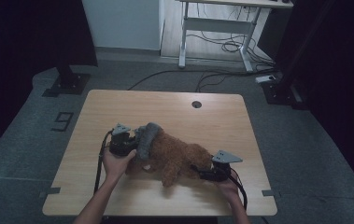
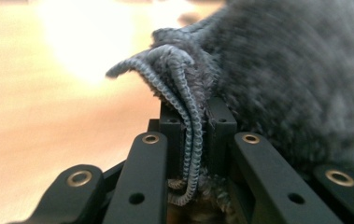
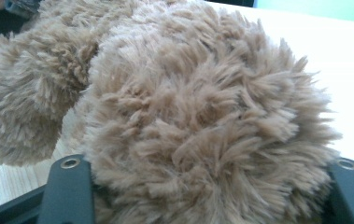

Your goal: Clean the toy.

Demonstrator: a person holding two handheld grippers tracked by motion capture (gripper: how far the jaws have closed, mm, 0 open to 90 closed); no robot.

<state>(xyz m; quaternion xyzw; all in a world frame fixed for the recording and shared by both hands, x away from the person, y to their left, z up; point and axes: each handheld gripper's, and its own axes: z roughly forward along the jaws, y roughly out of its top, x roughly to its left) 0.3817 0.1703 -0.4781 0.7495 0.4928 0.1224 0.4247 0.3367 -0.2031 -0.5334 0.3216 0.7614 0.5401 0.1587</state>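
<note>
A brown plush bear (image 1: 179, 156) lies on its side on the wooden table (image 1: 212, 121). A grey knitted fabric piece (image 1: 147, 137) covers its left end. My left gripper (image 1: 135, 142) is at that end, shut on the folded ribbed hem of the grey fabric (image 2: 282, 70); the hem is pinched between the two black jaws of the left gripper (image 2: 197, 116). My right gripper (image 1: 206, 172) is at the bear's right end. In the right gripper view a rounded furry limb of the bear (image 3: 202, 107) sits between the jaws of the right gripper (image 3: 209, 196), which close on it.
A round cable hole (image 1: 196, 104) sits near the table's far edge. Bare tabletop lies behind and to the right of the bear. Beyond the table stand a white desk frame (image 1: 216, 23) with floor cables and black stand bases (image 1: 67, 81).
</note>
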